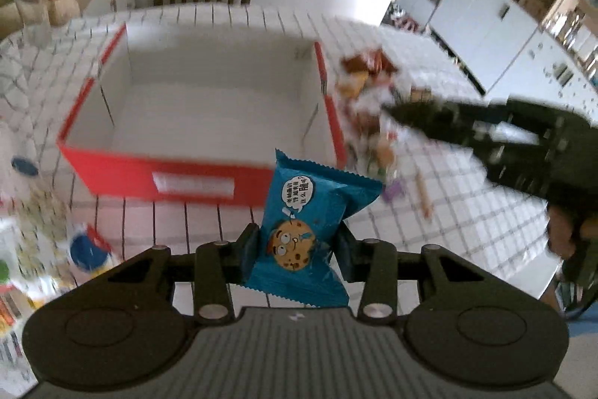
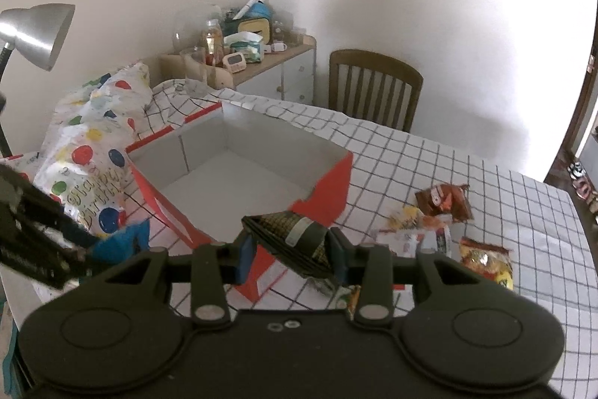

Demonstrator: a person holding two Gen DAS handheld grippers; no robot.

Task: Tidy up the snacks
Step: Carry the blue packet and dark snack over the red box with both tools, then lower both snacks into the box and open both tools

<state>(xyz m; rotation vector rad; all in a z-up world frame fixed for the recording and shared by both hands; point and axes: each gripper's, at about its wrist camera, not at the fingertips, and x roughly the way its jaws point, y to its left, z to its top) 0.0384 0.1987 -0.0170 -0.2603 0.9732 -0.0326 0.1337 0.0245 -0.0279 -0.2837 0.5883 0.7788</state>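
Observation:
My left gripper is shut on a blue cookie packet and holds it just in front of the red box, whose white inside is bare. My right gripper is shut on a dark green-black snack packet and holds it above the near corner of the same red box. The right gripper also shows in the left wrist view at the right, beside the snack pile. The left gripper shows at the left of the right wrist view with the blue packet.
Loose snack packets lie on the checked tablecloth right of the box. A balloon-print birthday bag lies left of it. More packets lie at the left. A wooden chair and a cluttered sideboard stand behind the table.

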